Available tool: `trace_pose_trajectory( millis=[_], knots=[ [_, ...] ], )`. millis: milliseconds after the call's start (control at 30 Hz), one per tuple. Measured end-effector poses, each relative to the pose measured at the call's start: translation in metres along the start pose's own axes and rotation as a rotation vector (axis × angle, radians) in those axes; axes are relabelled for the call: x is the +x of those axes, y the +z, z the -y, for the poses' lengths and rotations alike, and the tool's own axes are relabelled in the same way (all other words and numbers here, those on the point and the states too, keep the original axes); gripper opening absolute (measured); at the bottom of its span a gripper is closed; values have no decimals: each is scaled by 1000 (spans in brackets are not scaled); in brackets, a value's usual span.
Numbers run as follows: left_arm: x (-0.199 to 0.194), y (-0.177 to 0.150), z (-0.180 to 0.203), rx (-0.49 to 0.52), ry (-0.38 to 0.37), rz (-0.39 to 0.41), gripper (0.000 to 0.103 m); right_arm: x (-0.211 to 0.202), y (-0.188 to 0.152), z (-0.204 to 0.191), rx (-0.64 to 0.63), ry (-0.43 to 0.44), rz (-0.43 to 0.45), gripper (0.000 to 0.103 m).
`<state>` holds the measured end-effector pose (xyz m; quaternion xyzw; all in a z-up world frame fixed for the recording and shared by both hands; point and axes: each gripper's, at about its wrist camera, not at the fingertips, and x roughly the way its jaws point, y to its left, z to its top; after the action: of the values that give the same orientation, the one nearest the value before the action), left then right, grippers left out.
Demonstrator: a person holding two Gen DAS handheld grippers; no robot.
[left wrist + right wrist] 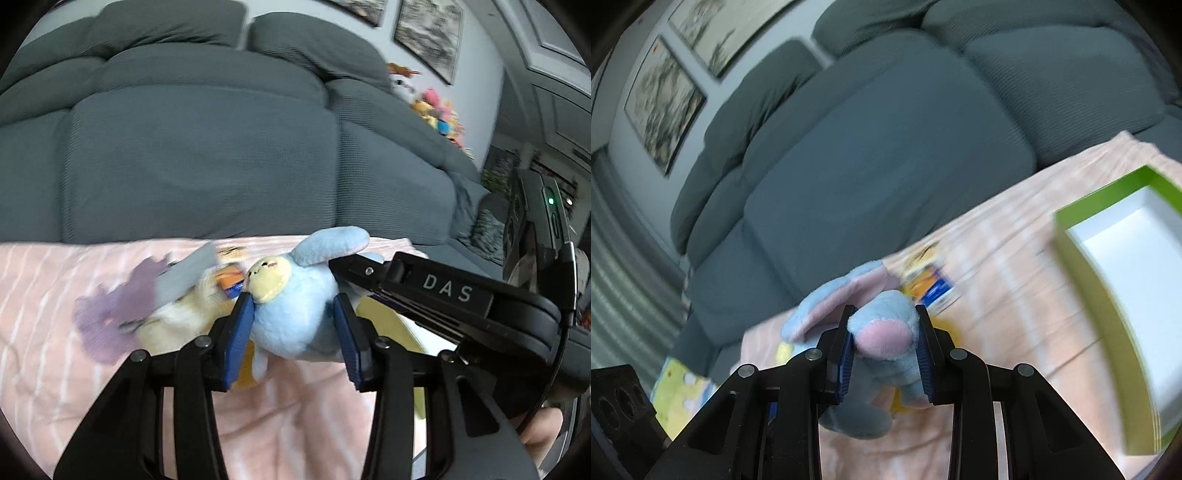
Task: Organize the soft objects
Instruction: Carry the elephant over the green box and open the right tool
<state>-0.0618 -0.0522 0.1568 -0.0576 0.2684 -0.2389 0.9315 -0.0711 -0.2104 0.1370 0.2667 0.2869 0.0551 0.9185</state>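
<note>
A light blue plush toy (295,314) with a yellow face hangs just above a pink striped blanket (55,295). My left gripper (293,306) is shut on its body, one blue pad against each side. My right gripper (334,264) reaches in from the right in the left wrist view, up against the toy's long ear. In the right wrist view the right gripper (884,332) is shut on a blue, pink-tipped part of the same toy (882,321). A green box (1100,194) with a white inside lies open to the right.
A cream and purple plush (177,314) and an orange-and-blue item (231,282) lie blurred on the blanket to the left. A grey sofa (203,166) fills the background, with colourful toys (439,110) piled at its far right end. A hand (543,428) shows at lower right.
</note>
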Motion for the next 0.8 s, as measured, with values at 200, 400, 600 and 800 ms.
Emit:
trace_pose_trajectory(
  millis=[200, 400, 600, 800],
  knots=[
    [30, 6, 41, 99, -79, -4, 43, -37, 14, 42, 73, -101, 98, 32],
    [59, 5, 71, 126, -168, -56, 42, -61, 24, 85, 134, -170, 136, 32],
    [97, 2, 107, 161, -245, -136, 42, -76, 29, 128, 230, -269, 158, 32],
    [124, -7, 139, 224, -289, -173, 42, -85, 29, 170, 338, -327, 162, 32]
  ],
)
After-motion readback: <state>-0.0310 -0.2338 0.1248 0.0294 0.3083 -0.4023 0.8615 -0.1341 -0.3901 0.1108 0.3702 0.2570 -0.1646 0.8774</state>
